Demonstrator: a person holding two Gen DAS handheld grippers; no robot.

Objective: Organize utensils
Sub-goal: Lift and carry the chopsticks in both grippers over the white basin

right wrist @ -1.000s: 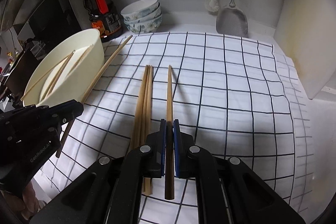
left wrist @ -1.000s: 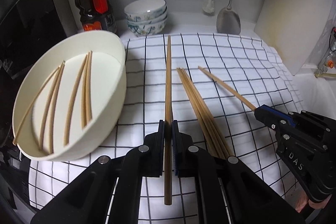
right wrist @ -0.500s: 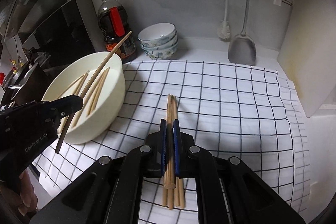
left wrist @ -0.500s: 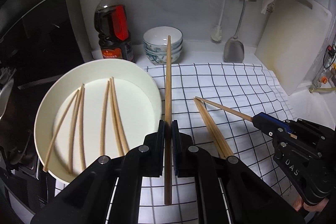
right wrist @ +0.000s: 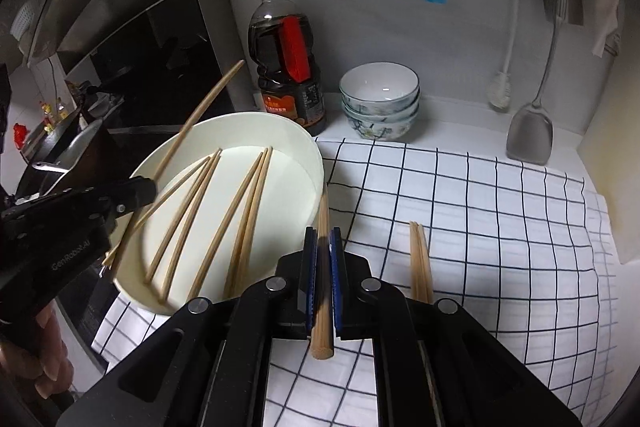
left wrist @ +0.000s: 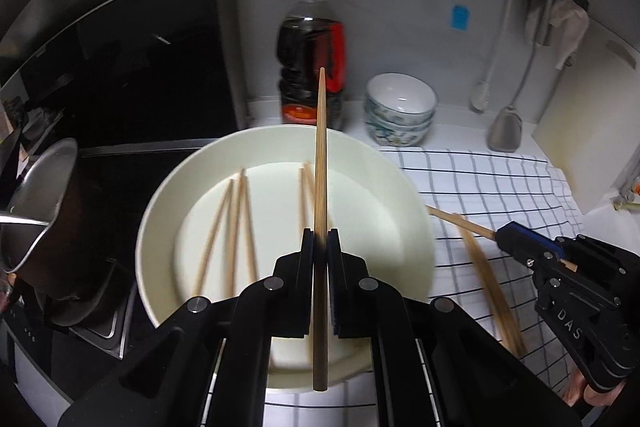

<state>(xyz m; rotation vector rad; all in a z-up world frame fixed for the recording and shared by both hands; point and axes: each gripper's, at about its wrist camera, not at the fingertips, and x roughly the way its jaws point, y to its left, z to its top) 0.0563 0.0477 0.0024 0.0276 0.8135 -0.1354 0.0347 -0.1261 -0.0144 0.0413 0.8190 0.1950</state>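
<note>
Two tools, left tool (left wrist: 320, 247) and right tool (right wrist: 323, 247), each pinching one chopstick (left wrist: 321, 155) lengthwise, tip pointing away, over bowl (left wrist: 168, 187).

Both views ride on the grippers and look forward and steeply down along the fingers toward the far wall. The left wrist view hangs close over the white bowl (left wrist: 404, 187), with the checked cloth (left wrist: 500, 179) to its right. The right wrist view sits further right, seemingly above the cloth (right wrist: 500, 227), the bowl (right wrist: 304, 147) at its left. Both share the bowl, the cloth, the dark bottle (left wrist: 310, 67) and the stacked small bowls (left wrist: 400, 107).
</note>
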